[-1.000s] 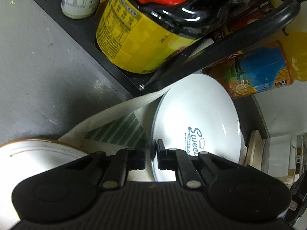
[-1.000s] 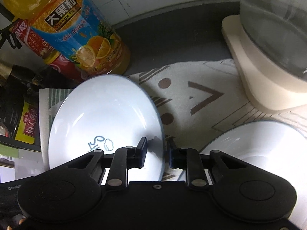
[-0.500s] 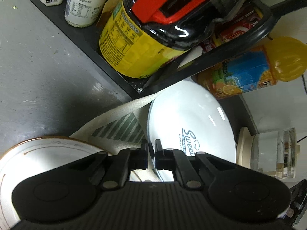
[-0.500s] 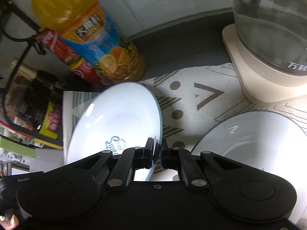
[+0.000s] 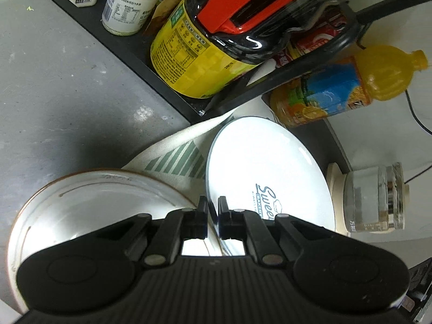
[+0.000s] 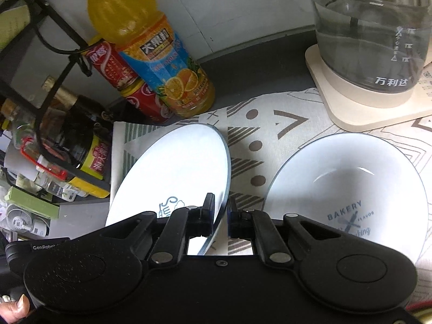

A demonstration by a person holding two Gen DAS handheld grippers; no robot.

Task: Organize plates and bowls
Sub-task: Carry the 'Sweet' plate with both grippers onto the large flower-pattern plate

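Both my grippers are closed on the same round white plate with blue "Sweet" lettering [image 5: 264, 167]: the left gripper [image 5: 213, 210] pinches its left rim, the right gripper [image 6: 222, 210] its right rim, whose jaws have just been closing on it. I hold the plate tilted above the cream cloth with grey geometric pattern [image 6: 272, 135]; in the right view its far edge points toward the orange juice bottle [image 6: 162, 67]. On the cloth to the right sits a white bowl with "BAKERY" print [image 6: 348, 186]. To the left I see a white plate with brown rim [image 5: 89, 202]. Behind are a grey counter [image 5: 54, 81], a black wire rack [image 5: 310, 64] with jars, and a glass kettle on a beige base [image 6: 372, 54].
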